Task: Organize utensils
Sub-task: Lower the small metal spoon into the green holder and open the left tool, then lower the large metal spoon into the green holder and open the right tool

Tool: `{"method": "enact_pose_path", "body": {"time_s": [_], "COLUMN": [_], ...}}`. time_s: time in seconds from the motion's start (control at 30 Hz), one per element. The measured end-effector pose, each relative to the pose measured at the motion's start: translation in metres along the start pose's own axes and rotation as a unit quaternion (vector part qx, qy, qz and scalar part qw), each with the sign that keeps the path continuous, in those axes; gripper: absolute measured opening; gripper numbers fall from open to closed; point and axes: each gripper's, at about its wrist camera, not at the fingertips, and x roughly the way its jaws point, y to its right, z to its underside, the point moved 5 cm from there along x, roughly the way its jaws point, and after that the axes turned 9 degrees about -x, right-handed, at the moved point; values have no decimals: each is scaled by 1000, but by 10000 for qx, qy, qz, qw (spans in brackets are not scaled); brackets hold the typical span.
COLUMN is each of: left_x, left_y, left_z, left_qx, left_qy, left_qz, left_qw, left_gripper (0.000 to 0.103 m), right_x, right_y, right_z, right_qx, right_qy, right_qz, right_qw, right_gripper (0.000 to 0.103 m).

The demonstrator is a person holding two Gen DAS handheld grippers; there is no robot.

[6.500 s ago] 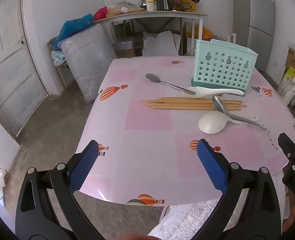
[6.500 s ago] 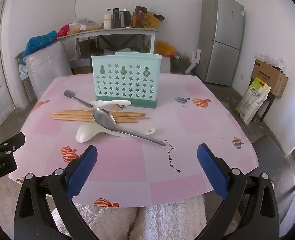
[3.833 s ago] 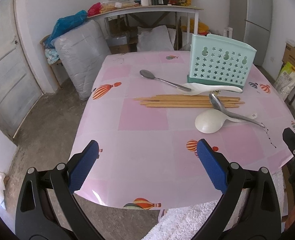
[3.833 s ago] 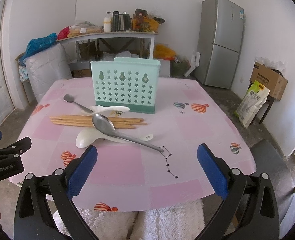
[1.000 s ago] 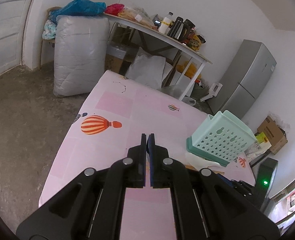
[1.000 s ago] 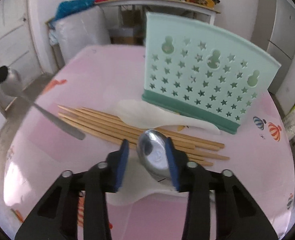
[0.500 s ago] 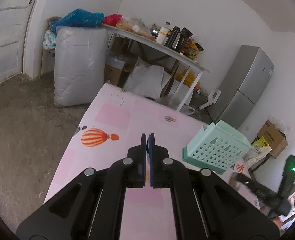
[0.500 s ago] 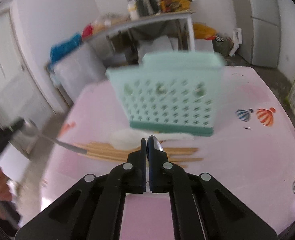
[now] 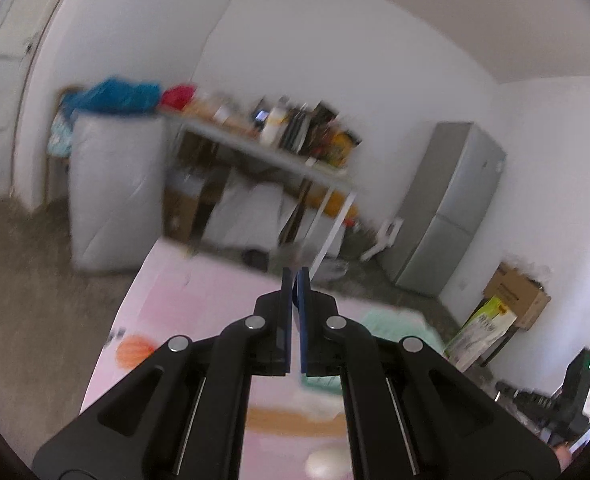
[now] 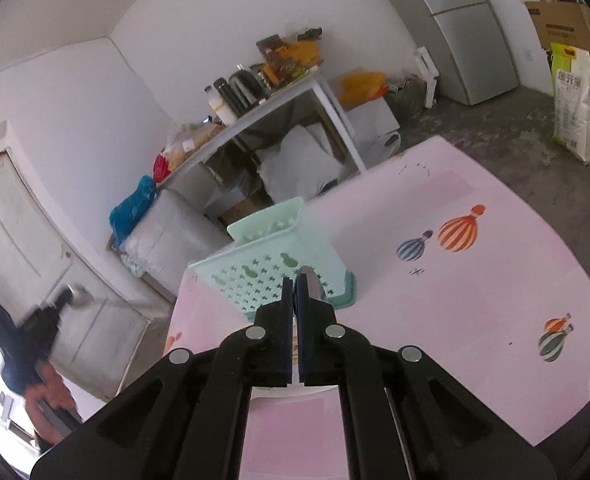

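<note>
The right tongs (image 10: 294,280) are pressed together on a shiny metal spoon (image 10: 315,285), whose bowl pokes out just past the blue pads, raised above the pink balloon-patterned bench (image 10: 455,320). Right behind the spoon stands the mint-green perforated plastic utensil basket (image 10: 271,264), toward the bench's far left corner, its open top showing.

The left tongs (image 9: 294,280) are also pressed together, held high over the bench; in the left wrist view nothing can be made out between the pads. That view is heavily blurred. In the right wrist view the left tongs appear at the far left, off the bench's left edge, with a second metal spoon (image 10: 77,294) smeared at their tip.

In the left wrist view, a blurred band of wooden chopsticks (image 9: 295,420) and a white plastic spoon (image 9: 327,460) lie on the bench below the tongs, near the basket.
</note>
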Motion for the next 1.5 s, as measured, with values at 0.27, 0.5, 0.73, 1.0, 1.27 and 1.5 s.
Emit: {"method": "enact_pose_path", "body": {"time_s": [0.27,0.5,0.73,1.0,1.27,1.5], "left_x": [36,104,179,154,99,67], "left_y": [81,117,93,48,0,-32], "left_z": [-24,14,61,49,65,106], "left_qx": [1153,2631,2389,852,303,283], "left_qy": [483,180,-1281,-1265,-1270,-1641], "left_qz": [102,-671,-659,-163,-210,-363], "left_qw": [9921,9623,9603,9882,9912,9854], "left_gripper": [1,1,4,19,20,25], "right_x": [-13,-27,-33,-34,-18,20], "right_y": [4,7,3,-7,-51,-75], "right_z": [-5,-6,-8,-41,-111,-165], "right_qx": [-69,-47,-91,-192,-463,-447], "right_qy": [129,255,309,460,856,1115], "right_qz": [-46,-61,-114,-516,-1613,-2443], "right_qw": [9999,9996,9994,9974,9821,9622], "right_gripper": [2,2,2,2,2,2]}}
